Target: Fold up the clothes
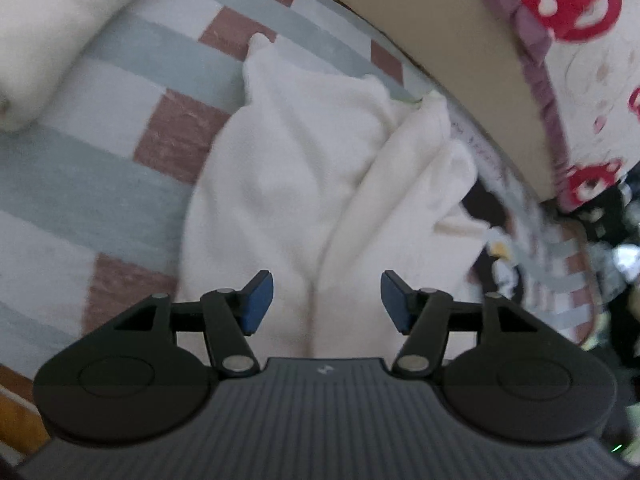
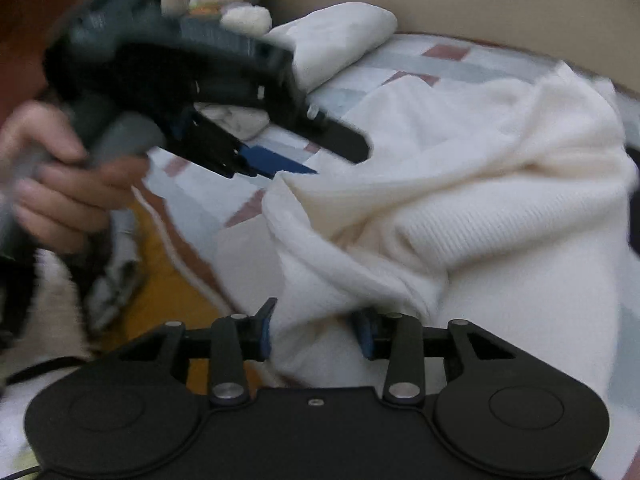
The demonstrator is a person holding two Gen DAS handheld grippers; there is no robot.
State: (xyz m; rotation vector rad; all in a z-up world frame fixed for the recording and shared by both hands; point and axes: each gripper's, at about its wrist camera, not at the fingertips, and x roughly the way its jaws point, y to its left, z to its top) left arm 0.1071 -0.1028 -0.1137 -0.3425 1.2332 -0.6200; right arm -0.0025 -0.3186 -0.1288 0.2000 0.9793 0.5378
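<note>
I am working over a white sweater (image 1: 320, 168) that is lying bunched on the checked bed (image 1: 80, 184), near the tan headboard (image 1: 460, 52). My left gripper (image 1: 326, 302) is hanging spread above the near end of the sweater, with nothing between its pads. My right gripper (image 2: 316, 328) is standing partly spread with a thick fold of the knit lying between its pads; I judge the pads are not pressing on it.

The step, as I read it, is taking fresh hold to lay the sweater flat. To do that well I am wanting one layer at an edge in each gripper, not a lump of folds, and the two holds well apart so the cloth draws taut between them. The knit looks soft and stretchy, so a gentle pull should do.

In the left view the sweater's long axis is running from my gripper away toward the headboard, its far end in loose points. Which end is collar and which is hem I cannot tell.
</note>
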